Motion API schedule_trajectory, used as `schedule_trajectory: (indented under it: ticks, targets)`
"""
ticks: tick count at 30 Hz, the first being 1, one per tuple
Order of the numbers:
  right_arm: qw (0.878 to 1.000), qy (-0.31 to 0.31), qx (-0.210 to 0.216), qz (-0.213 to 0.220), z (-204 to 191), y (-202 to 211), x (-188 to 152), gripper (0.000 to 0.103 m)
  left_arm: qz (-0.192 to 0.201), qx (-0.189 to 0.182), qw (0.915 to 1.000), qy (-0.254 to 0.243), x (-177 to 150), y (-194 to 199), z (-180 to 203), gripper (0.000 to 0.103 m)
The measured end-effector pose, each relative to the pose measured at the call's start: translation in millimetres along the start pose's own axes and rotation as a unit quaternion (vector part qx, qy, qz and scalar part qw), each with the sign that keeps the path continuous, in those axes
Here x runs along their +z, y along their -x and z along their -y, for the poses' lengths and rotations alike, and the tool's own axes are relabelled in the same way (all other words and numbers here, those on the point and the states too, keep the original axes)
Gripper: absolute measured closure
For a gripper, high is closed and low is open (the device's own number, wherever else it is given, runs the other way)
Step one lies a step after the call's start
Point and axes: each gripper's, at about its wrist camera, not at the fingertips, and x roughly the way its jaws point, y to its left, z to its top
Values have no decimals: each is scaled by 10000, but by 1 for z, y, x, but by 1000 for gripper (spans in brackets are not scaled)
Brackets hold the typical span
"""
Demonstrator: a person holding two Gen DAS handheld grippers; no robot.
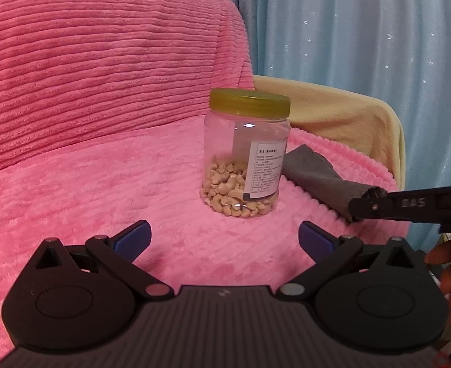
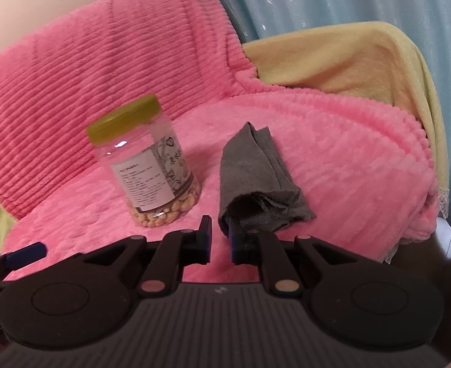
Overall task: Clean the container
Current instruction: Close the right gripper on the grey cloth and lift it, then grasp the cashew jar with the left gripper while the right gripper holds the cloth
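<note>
Pink ribbed fleece blanket point(image 1: 87, 168) covers seat and backrest; soft, uneven base under everything. Yellow blanket point(image 2: 348, 61) lies beyond it at 1 o'clock, blue star curtain point(image 1: 379, 46) behind.

Task item: clear plastic jar point(image 1: 246, 153) w/ yellow screw lid point(image 1: 250, 101), upright on the pink seat, roughly centre of left wrist view, 10 o'clock of right wrist view. Cashews point(image 1: 234, 196) fill approx the bottom third; paper label point(image 1: 264, 168) on one side. Lid on.

Grey cloth point(image 2: 256, 181), folded, lies just beside jar at its 3 o'clock, apart from it.

Left gripper point(image 1: 224, 239): jaws wide apart, empty, aimed at jar, not touching.

Right gripper point(image 2: 220, 239): jaws nearly together w/ a narrow gap between them; right finger point(image 2: 234, 230) sits at or under the cloth's near edge. Left view shows that finger tip at the cloth's corner. Whether cloth is actually pinched: cannot tell.

Risks, judged:
1. Jar tips. Cause: tall, lightly loaded jar on plush fleece; any sideways push from the left jaws before they close on both sides, or wipe pressure w/o a firm hold.
2. Cloth slips or unfolds on lift. Cause: one-edge pinch on loose folded layers.
3. Fleece snagged along w/ cloth. Cause: jaws closing low into the pile.
4. Gripper clash. Cause: both converge near jar's 3 o'clock side.
</note>
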Motion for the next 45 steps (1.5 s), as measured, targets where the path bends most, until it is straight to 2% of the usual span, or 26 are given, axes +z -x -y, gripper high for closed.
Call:
schedule_trajectory:
  ticks: [8,19,23,29,32,35,37,39,42,44,45]
  targets:
    - [9997,-9,-201,159,-3,-18,4,93,-23,-118,9998,168,1,0,-5,0]
    - [9983,-400,-344,246,3,-49,18,92,-29,-103,9998,161,1,-2,-7,0]
    - [9986,-357,-322,224,2,-46,23,97,-41,-107,9998,147,2,-3,-7,0]
    - [9981,61,-370,497,2,-21,39,99,-21,-79,10000,42,2,-2,-7,0]
    - [9985,204,-93,501,11,1,60,99,21,-117,9999,36,2,0,-6,0]
    - [9983,75,437,380,25,26,84,99,53,-118,9999,-42,2,3,-4,0]
    - [9979,155,509,381,28,43,99,99,70,-102,9999,-55,2,4,-4,0]
    - [9977,368,547,135,25,52,113,99,83,-92,9999,-47,3,5,-4,0]
    - [9946,489,675,-617,23,47,130,99,103,-101,9999,-41,3,5,-4,0]
    - [9873,1082,368,-1100,13,33,131,100,132,-116,9998,-46,4,6,-4,0]
    - [9826,1414,136,-1196,8,25,126,100,148,-126,9998,-48,4,7,-4,0]
